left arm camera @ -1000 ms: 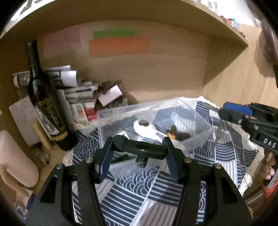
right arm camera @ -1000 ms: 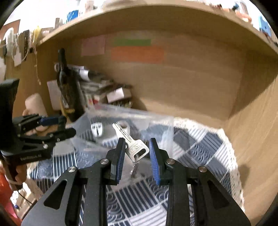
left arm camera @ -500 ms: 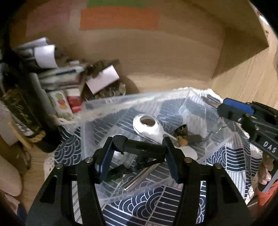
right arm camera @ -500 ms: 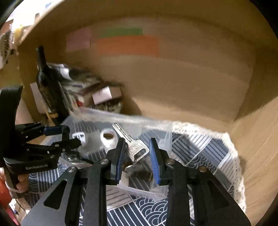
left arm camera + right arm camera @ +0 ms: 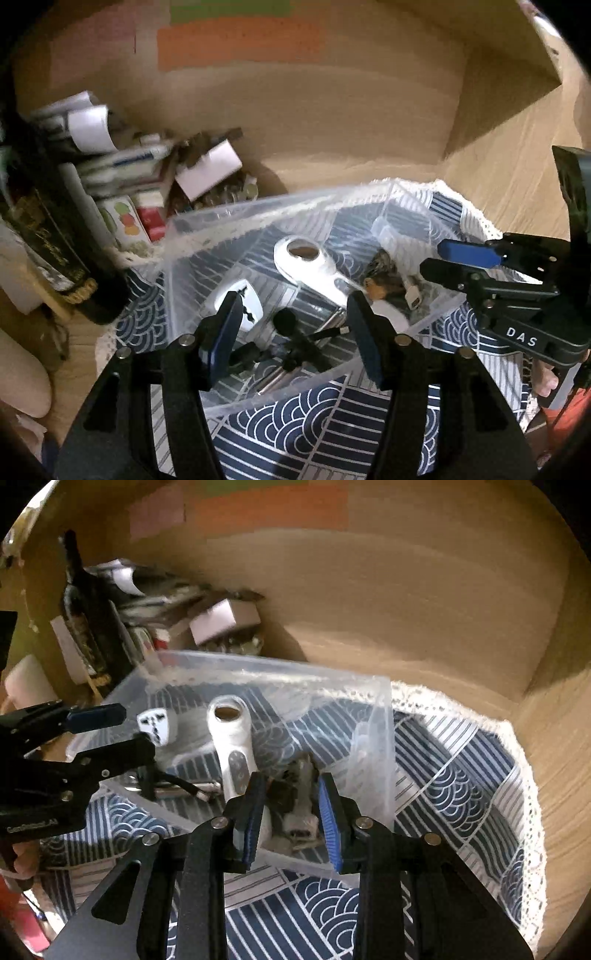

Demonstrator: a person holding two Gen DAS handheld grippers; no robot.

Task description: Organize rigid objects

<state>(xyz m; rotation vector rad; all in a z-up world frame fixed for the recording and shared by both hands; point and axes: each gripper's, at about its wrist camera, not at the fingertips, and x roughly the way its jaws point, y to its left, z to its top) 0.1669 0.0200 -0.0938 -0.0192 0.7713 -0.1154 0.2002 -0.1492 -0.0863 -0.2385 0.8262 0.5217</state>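
Note:
A clear plastic bin [image 5: 258,218] [image 5: 376,738] stands on a blue wave-pattern cloth. Inside lie a white handle-shaped tool [image 5: 306,266] [image 5: 232,738], a white plug adapter [image 5: 247,306] [image 5: 157,725], a black clamp-like part [image 5: 291,332], metal rods and a bunch of keys [image 5: 301,801]. My left gripper [image 5: 291,332] is open and empty over the bin's near left part. My right gripper [image 5: 290,812] is open and empty over the bin's near right corner, just above the keys. Each gripper also shows in the other's view, the right one [image 5: 465,262] and the left one [image 5: 99,731].
A dark wine bottle [image 5: 48,236] [image 5: 88,627] stands left of the bin. Stacked boxes and papers [image 5: 147,173] [image 5: 207,616] fill the back left corner. Wooden walls [image 5: 332,129] close the back and right. The cloth's lace edge [image 5: 517,760] runs along the right.
My right gripper opened and let go of the key, which now lies in the bin. My left gripper opened and let go of the black part. Both moved closer over the bin.

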